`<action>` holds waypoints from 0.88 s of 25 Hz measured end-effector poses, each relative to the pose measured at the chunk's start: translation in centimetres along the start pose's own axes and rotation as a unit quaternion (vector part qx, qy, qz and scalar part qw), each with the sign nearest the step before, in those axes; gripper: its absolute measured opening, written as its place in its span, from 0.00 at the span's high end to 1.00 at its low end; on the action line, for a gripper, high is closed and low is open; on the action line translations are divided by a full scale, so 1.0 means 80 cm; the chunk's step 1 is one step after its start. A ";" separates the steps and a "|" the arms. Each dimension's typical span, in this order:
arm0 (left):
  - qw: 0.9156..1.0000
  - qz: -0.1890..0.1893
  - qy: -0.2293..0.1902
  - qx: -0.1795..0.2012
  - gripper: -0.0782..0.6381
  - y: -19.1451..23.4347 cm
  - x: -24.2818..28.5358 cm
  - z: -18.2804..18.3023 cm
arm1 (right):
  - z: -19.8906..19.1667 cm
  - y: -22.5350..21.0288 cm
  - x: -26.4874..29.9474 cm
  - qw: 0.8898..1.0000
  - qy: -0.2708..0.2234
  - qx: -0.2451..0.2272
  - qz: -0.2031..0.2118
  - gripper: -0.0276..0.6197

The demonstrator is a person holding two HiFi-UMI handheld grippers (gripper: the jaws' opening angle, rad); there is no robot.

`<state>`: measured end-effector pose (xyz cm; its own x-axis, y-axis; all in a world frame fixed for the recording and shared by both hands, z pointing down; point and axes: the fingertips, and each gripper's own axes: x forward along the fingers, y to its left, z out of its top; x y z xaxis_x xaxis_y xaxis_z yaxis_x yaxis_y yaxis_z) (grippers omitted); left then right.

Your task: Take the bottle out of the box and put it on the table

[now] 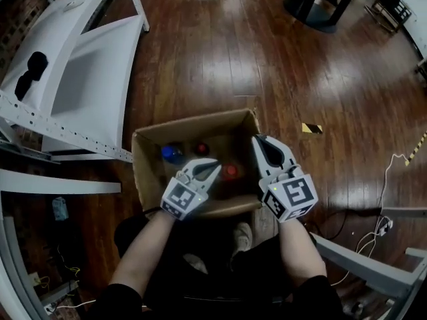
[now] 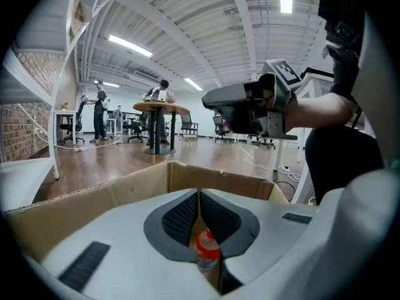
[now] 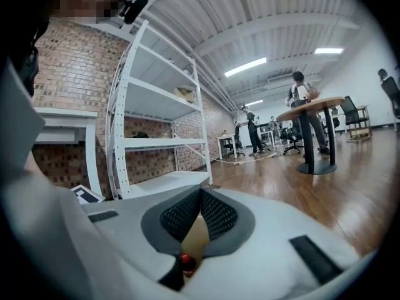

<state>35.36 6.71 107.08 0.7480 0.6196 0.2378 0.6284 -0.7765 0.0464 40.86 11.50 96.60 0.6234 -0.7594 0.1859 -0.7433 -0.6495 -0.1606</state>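
Observation:
An open cardboard box [image 1: 193, 127] stands on the wooden floor in front of the person. Inside it stand a blue-capped bottle [image 1: 172, 153] and two red-capped bottles [image 1: 201, 149], [image 1: 229, 172]. My left gripper [image 1: 212, 168] hangs shut over the box's near side with nothing held. Past its closed tips, the left gripper view shows a red bottle [image 2: 206, 250] and the box wall [image 2: 94, 199]. My right gripper [image 1: 259, 141] is shut too, over the box's right edge. A red cap [image 3: 185, 262] shows below its tips. The right gripper [image 2: 209, 99] also appears in the left gripper view.
A white metal shelving unit [image 1: 73, 65] lies to the left of the box. A round table's base [image 1: 313, 5] is far ahead, yellow-black tape [image 1: 311, 128] marks the floor, and cables [image 1: 393, 172] run at the right. People stand by a round table [image 2: 161, 108] in the distance.

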 end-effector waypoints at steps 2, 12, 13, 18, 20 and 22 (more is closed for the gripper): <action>1.000 -0.007 0.010 0.007 0.87 -0.001 0.009 -0.018 | 0.001 -0.011 -0.009 1.000 0.000 -0.003 -0.015 0.95; 0.992 -0.075 0.106 0.001 0.47 -0.028 0.060 -0.124 | 0.001 -0.016 -0.041 0.999 0.012 -0.026 -0.044 0.95; 0.990 -0.078 0.116 0.001 0.45 -0.029 0.064 -0.135 | 0.000 -0.013 -0.041 0.999 0.014 -0.030 -0.041 0.95; 0.984 -0.093 0.149 0.009 0.43 -0.039 0.086 -0.176 | -0.007 -0.002 -0.039 0.999 0.023 -0.010 -0.033 0.95; 0.983 -0.096 0.158 0.006 0.43 -0.042 0.094 -0.188 | -0.010 0.004 -0.035 0.999 0.025 0.004 -0.029 0.95; 0.980 -0.104 0.169 0.009 0.41 -0.046 0.102 -0.202 | -0.011 0.011 -0.030 0.999 0.026 0.013 -0.025 0.95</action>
<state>35.73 12.77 124.53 0.4924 0.6882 0.5328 0.7655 -0.6337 0.1112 38.49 12.79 96.88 0.6461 -0.7228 0.2452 -0.7038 -0.6885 -0.1751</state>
